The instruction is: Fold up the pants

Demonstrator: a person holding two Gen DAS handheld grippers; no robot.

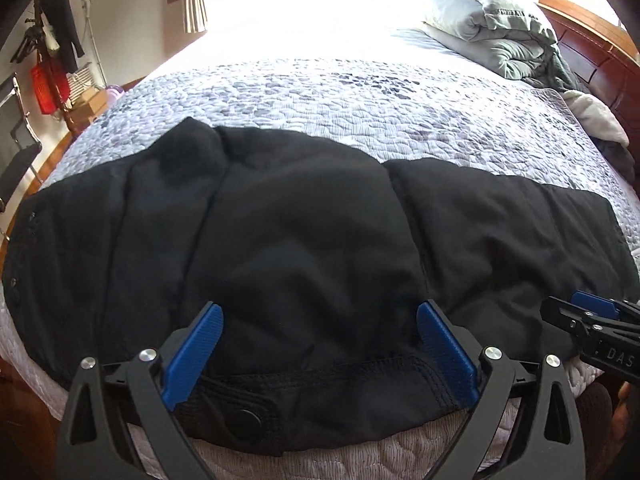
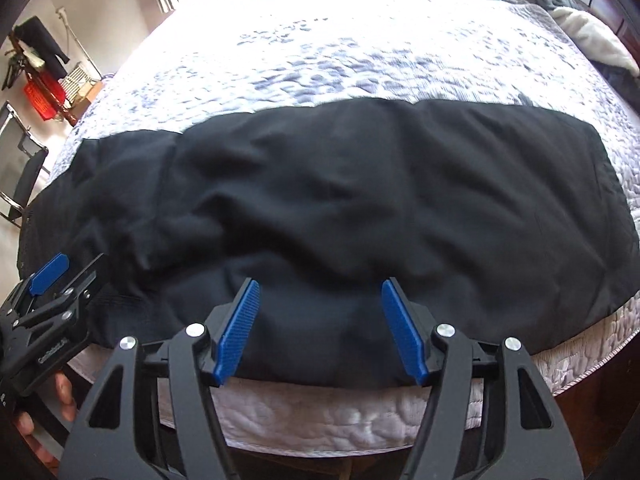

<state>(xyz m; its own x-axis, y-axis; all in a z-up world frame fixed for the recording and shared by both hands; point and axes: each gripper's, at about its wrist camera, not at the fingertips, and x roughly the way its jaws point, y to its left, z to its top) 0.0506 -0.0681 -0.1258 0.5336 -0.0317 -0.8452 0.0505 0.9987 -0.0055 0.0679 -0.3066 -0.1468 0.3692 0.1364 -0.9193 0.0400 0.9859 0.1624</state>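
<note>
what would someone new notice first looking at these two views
The black pants spread sideways across the near edge of the bed's quilt, filling both views. Next, the blue-padded left gripper and right gripper, both open just above the cloth. A rumpled grey comforter sits far right by the headboard.

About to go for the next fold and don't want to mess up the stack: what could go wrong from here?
1. The black pants lie right along the near edge of the bed; a pull towards you may drag them off.
2. Both the left gripper and right gripper are open, holding nothing. A shallow pinch may catch only the top layer and undo the fold.
3. The cloth is rumpled in the middle, so folding now may set in creases.
</note>
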